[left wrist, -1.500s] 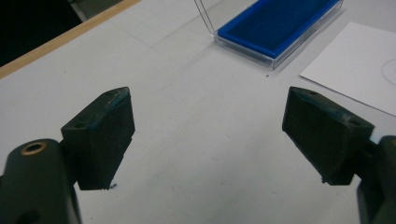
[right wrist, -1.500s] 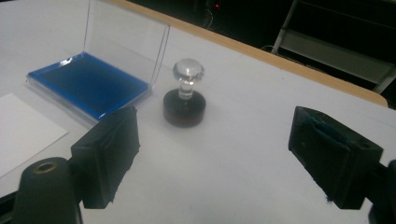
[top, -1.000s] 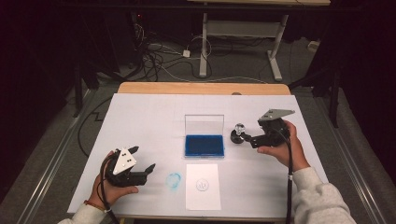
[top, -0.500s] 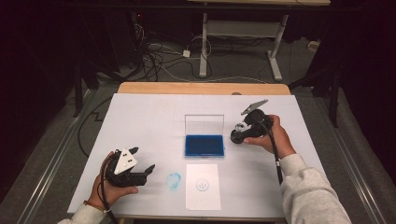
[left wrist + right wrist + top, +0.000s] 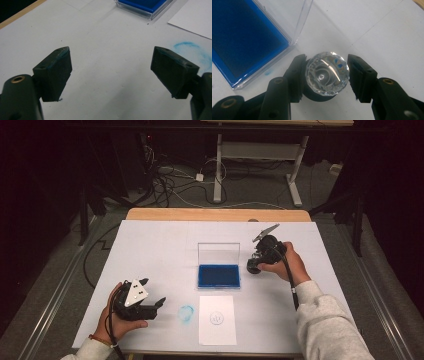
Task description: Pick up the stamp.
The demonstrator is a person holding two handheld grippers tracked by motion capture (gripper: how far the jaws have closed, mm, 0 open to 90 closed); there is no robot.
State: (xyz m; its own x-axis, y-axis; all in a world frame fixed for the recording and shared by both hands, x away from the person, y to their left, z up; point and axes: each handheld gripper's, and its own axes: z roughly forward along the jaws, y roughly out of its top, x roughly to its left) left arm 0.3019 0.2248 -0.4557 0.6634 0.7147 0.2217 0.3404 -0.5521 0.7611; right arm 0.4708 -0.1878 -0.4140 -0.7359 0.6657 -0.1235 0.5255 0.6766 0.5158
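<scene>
A stamp with a faceted clear knob (image 5: 327,79) stands on the white table cover just right of the open blue ink pad (image 5: 218,276). My right gripper (image 5: 326,73) points down over it. Its jaws have just been closing, and the pads now touch the knob on both sides. In the high view the right gripper (image 5: 254,265) sits beside the pad's upright clear lid (image 5: 218,254). My left gripper (image 5: 154,291) rests open at the front left with bare table between its jaws (image 5: 111,65).
A white paper slip (image 5: 217,330) with a small blue print lies in front of the ink pad. A round blue smudge (image 5: 186,312) marks the cover to its left. The wooden table edge (image 5: 215,214) runs along the back.
My right hand has come in towards the ink pad and tipped downward. Its jaws have narrowed around the stamp. The left hand has stayed where it was.
</scene>
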